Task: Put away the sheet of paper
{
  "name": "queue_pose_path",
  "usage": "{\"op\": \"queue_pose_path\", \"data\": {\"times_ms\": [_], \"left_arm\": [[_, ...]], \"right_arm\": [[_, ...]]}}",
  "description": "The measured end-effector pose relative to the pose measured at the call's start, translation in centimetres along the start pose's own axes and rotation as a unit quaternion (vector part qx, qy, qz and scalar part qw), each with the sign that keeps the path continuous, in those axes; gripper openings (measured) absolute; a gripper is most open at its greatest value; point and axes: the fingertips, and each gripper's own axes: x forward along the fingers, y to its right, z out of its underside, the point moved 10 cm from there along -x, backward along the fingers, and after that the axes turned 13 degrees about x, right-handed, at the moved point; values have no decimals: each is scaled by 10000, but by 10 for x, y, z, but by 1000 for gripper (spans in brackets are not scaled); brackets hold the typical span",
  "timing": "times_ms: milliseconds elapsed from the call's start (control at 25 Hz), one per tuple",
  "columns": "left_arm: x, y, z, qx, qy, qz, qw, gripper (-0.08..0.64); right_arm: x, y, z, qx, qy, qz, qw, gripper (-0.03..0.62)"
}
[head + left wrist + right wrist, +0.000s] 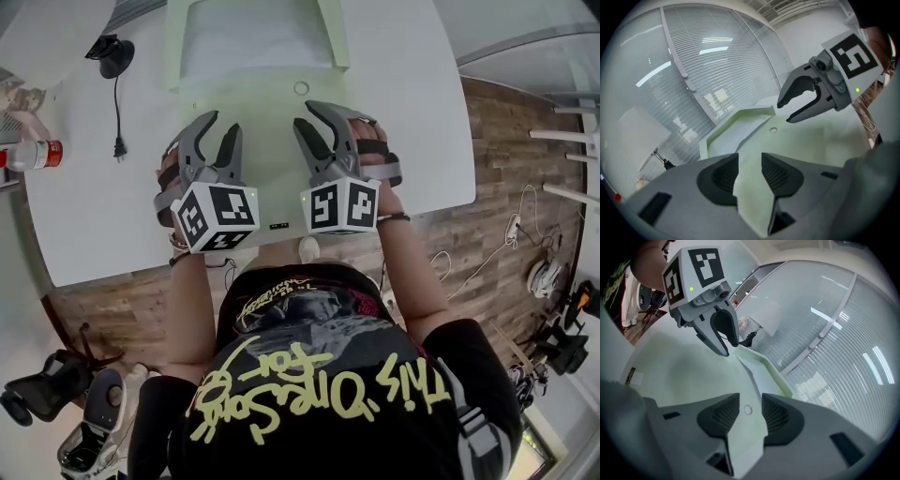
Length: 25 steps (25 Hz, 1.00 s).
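Short of the pale green tray (336, 37) on the table (422, 122), note the left gripper (222, 122) and right gripper (307, 112) side by side, each with jaws a little apart and nothing between them. Find the sheet of paper (253, 37) apparently flat inside that tray, well ahead of both jaws and touched by neither. Expect light, limp, easily creased stuff that clings to the tray floor; judge a gentle pinch at a free edge or corner on the tray's near side best, never mid-sheet.
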Motion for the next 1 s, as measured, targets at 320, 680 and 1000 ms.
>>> {"op": "queue_pose_path", "data": {"times_ms": [320, 680, 1000], "left_arm": [[-21, 25, -11, -63, -81, -125, 9999, 143], [-41, 41, -7, -336, 26, -263, 9991, 143], [-63, 49, -15, -773, 301, -422, 9957, 143]], "right_arm": [[-28, -3, 12, -37, 145, 21, 9999, 144], [-48, -17, 11, 332, 388, -63, 9987, 144], [-74, -19, 10, 912, 753, -108, 9929, 127]]}}
